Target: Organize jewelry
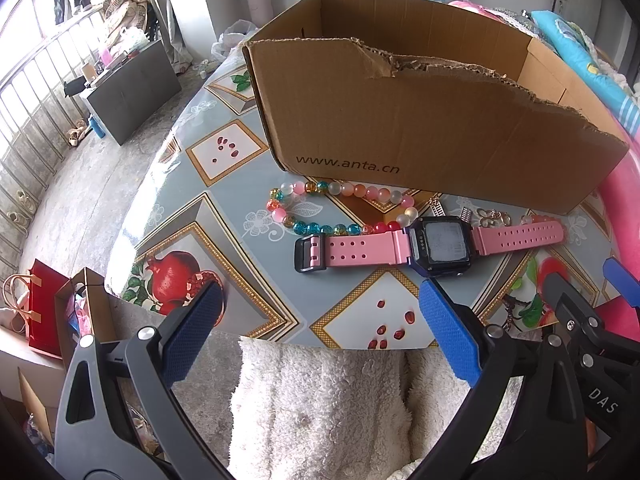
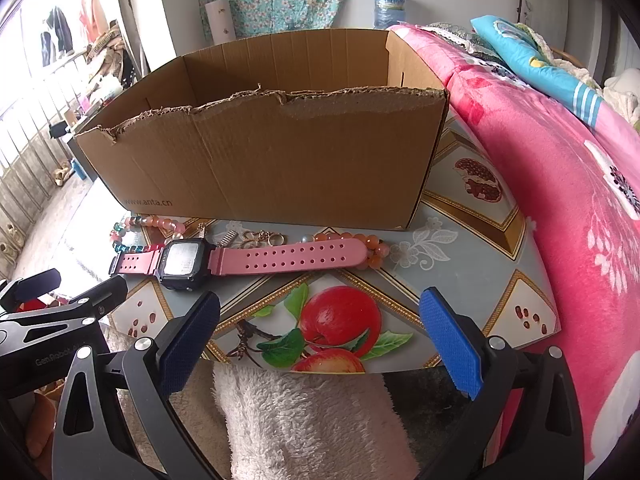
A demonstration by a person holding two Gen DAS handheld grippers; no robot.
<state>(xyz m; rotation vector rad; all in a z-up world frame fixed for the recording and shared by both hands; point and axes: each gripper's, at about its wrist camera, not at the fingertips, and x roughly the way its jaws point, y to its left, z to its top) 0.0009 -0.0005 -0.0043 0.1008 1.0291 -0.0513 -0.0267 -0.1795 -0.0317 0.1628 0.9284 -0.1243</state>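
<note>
Pink-strapped watch (image 1: 430,245) flat at frame centre, beaded bracelet (image 1: 320,208) behind, beside torn cardboard box (image 1: 400,120), likely awaiting boxing; left gripper (image 1: 320,320) and right gripper (image 2: 320,332) both spread wide, empty, at bottom.

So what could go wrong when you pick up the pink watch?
The watch lies partly on the bead bracelet, so lifting it might drag the beads along, maybe toward the table edge. The small gold trinkets sit right behind the strap and could get nudged or caught. The box has a torn, jagged front wall that a dangling strap could snag on. Both tools, left and right, are open and empty.
</note>
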